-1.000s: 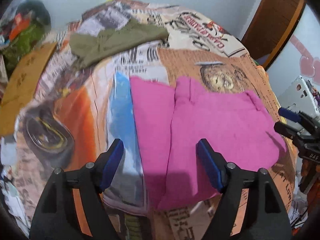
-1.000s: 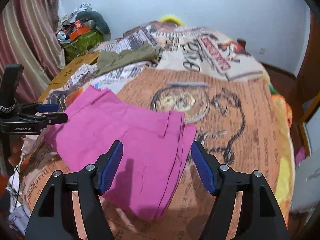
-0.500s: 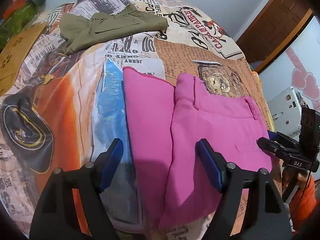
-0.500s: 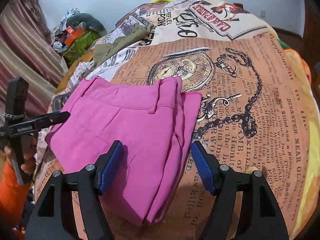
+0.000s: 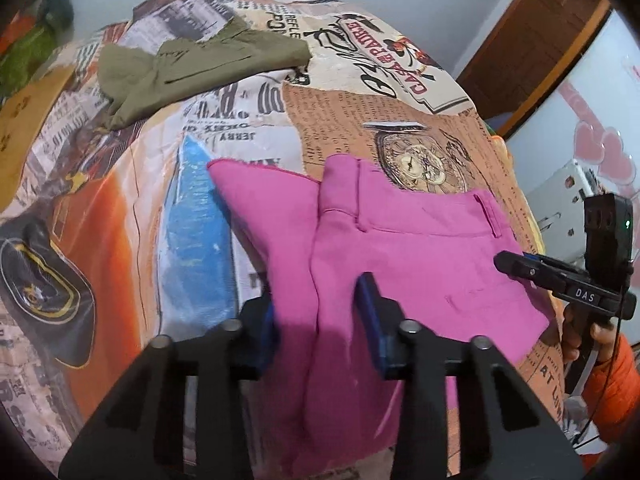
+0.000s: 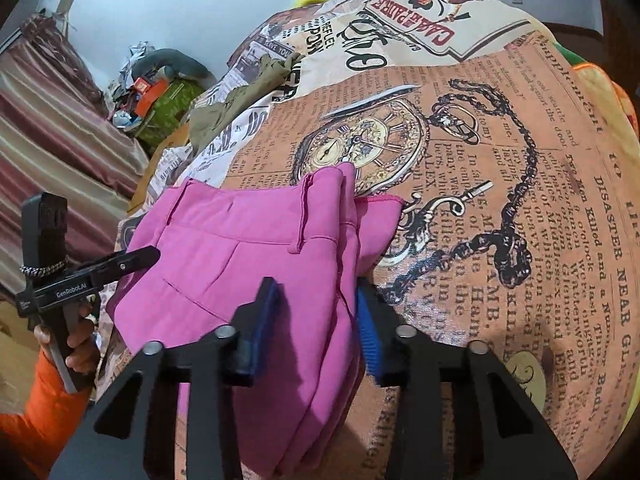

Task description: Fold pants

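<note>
Straddling the folded pink pants [image 5: 408, 264], the left gripper [image 5: 316, 320] and right gripper [image 6: 316, 320] each pinch a bunched edge between narrowed blue pads. Only the left view shows a brown door [image 5: 532, 40]; the right shows striped curtains [image 6: 52, 120]. A newspaper-print bedspread [image 6: 500, 160] also carries olive pants [image 5: 200, 68].

The bedspread [image 6: 520, 184] carries printed newspaper text: in the right wrist view "DISASTER NEAR GL" runs down its right side, with smaller lines such as "Killed" and "Two Men"; near the far edge a banner reads "CASA DE PAIRE", upside down. In the left wrist view the same cover shows "JERRY" upside down beside the blue patch, and "REFLE" further back. The right tongs [image 5: 516, 266] bear a plate reading "DAS". The left tongs [image 6: 136, 258] bear the label "GenRobot.AI"
</note>
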### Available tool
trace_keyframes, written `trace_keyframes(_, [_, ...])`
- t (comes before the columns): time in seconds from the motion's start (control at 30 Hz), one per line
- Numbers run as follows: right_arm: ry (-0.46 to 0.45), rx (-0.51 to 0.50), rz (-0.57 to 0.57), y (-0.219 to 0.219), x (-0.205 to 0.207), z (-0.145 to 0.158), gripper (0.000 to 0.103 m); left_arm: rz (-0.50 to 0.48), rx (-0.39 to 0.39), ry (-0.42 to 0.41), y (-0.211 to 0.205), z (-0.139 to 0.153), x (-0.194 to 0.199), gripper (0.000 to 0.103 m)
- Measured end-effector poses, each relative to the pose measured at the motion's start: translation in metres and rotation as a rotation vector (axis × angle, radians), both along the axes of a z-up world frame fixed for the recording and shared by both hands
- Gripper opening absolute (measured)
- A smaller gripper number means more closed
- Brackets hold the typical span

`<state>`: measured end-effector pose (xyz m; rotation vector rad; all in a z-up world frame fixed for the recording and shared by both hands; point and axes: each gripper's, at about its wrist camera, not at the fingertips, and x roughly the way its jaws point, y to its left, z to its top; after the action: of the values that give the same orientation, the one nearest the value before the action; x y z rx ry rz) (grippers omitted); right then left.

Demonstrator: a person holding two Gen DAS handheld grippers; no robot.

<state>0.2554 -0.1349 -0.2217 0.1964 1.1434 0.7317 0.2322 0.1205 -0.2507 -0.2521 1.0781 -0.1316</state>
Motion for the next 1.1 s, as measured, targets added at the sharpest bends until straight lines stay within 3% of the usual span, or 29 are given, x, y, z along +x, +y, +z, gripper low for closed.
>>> trace_keyframes(0.1, [-0.026,-0.013,0.012,0.004,-0.003,0.005,0.019,-0.018,0.039,-0.028,-0.007,0.006,-0.002,0.018])
trace_keyframes(0.23, [-0.081,-0.021,0.015,0.005,-0.004,0.017,0.012,-0.032,0.091,-0.059,-0.014,0.018,-0.004,0.013])
trace_keyframes(0.7, [-0.303,0.004,0.063,0.031,0.011,0.082,0.011,0.003,0.194,-0.222,-0.003,0.081,-0.001,0.012])
trace_keyframes(0.97, [-0.408,0.043,0.115,0.071,0.036,0.116,0.011,0.077,0.235,-0.319,0.036,0.119,0.015,0.012])
trace_keyframes(1.1, [-0.433,0.027,0.15,0.103,0.058,0.116,0.011,0.112,0.25,-0.32,0.06,0.117,0.031,0.012])
